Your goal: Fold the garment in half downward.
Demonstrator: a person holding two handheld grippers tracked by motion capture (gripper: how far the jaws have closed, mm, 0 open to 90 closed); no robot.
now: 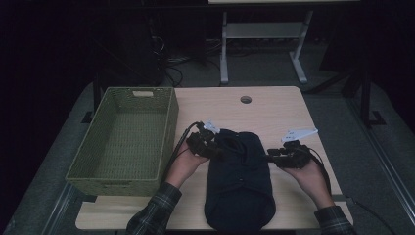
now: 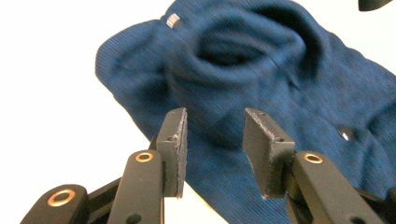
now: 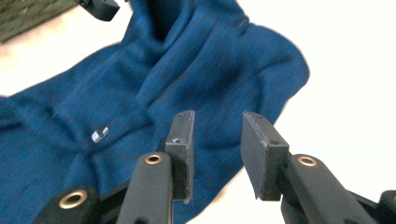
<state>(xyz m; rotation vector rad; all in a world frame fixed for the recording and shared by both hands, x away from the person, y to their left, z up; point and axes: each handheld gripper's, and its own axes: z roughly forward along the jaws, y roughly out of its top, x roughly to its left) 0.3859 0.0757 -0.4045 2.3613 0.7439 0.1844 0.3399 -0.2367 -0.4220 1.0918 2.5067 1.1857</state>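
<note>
flanking the folded blue sweater (image 1: 238, 181) — both grippers, left (image 1: 215, 149) and right (image 1: 272, 155), parted.

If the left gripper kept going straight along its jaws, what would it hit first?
Most likely the dark blue garment: the left gripper, jaws open and empty, points at its folded collar end, though depth is unclear.

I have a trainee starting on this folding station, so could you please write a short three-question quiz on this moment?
1. True or false: the blue garment lies inside the green basket.
2. Which does the left gripper show? A jaws clamped on cloth; B jaws apart, nothing between them; C jaws around a button.
3. On which side of the garment does the basket stand in the high view?

Key: 1 false, it lies folded on the table. 2 B; the right gripper shows the same. 3 To its left.
</note>
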